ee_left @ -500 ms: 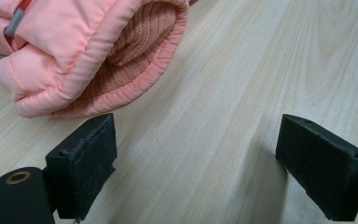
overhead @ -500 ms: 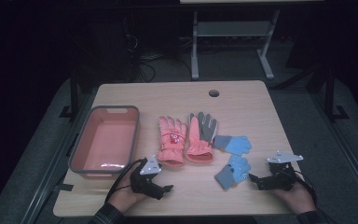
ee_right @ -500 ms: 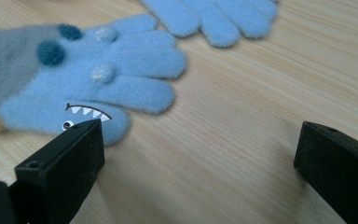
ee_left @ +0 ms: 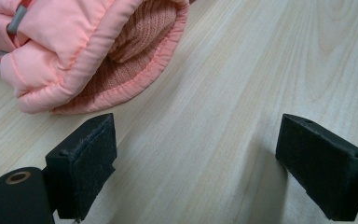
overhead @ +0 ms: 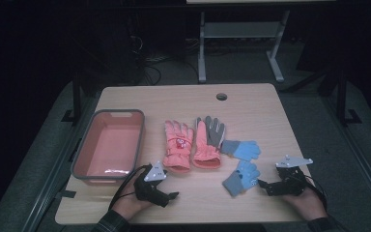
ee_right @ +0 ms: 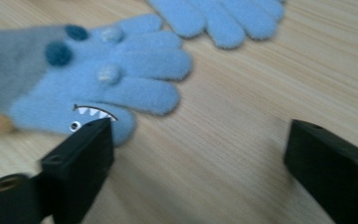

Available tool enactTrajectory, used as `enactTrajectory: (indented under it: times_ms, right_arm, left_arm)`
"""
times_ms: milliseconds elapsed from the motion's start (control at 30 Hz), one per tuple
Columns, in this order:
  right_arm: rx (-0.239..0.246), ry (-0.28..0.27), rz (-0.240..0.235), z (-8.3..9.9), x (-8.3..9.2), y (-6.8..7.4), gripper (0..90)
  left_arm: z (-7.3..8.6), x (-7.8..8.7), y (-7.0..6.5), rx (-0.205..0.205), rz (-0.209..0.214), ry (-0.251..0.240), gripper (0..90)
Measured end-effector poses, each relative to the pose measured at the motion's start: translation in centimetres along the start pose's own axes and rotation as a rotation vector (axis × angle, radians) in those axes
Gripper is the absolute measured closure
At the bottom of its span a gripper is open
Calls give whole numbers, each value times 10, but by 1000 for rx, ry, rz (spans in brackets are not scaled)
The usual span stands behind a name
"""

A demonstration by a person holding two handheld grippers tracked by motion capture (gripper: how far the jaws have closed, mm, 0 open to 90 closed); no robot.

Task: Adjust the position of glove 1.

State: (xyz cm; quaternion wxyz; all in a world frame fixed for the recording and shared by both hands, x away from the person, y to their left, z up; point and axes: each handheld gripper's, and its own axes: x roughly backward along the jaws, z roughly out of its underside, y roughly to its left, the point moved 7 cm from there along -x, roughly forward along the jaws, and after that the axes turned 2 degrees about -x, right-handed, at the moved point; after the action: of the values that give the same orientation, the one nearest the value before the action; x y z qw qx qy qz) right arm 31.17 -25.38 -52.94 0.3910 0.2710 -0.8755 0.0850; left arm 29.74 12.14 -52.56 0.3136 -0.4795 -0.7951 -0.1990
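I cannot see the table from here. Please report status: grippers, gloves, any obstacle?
Left gripper open, empty, near pink glove cuff. Right gripper open, empty, beside nearer blue glove. All four gloves flat on table; bin empty. Nothing in the way.

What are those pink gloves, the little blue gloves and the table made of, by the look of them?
The pink glove looks like padded, quilted smooth fabric with a ribbed knit lining at the cuff, probably a ski glove. The small blue glove looks like soft fuzzy knit, with a grey cuff and a stitched toothy face. The table shows pale wood grain, matte; real wood or laminate, I cannot tell.
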Motion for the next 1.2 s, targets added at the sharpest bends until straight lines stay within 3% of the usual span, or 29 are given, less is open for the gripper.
enactTrajectory:
  times_ms: [33, 200, 233, 333, 433, 567, 667, 933, 1200]
  right_arm:
    - [-19, -2, -23, -1, 3, 0, 154]
    - [-40, 7, -40, -5, 9, -1, 277]
    - [-53, 10, -63, -9, 11, 3, 385]
    - [-9, -7, -98, -16, 15, 12, 608]
    - [20, -1, -135, -24, 14, 21, 739]
    - [58, 3, -149, -33, 11, 31, 876]
    - [118, -11, -154, -39, 10, 40, 899]
    - [184, 7, -210, -49, 0, 56, 900]
    - [212, 29, -238, -56, -9, 68, 900]
  left_arm:
    - [0, 0, 0, 0, 0, 2, 116]
    - [2, 2, 1, -2, -6, 0, 116]
    - [2, 2, 1, -2, -5, 1, 116]
    - [2, 2, 1, -5, -5, 8, 115]
    - [1, 2, 1, -9, -6, 11, 113]
    - [1, 2, 1, -7, -5, 10, 117]
    - [2, 2, 1, 1, -7, 10, 117]
    - [2, 3, 1, 2, -9, 10, 117]
    - [2, 3, 1, -2, -7, 11, 117]
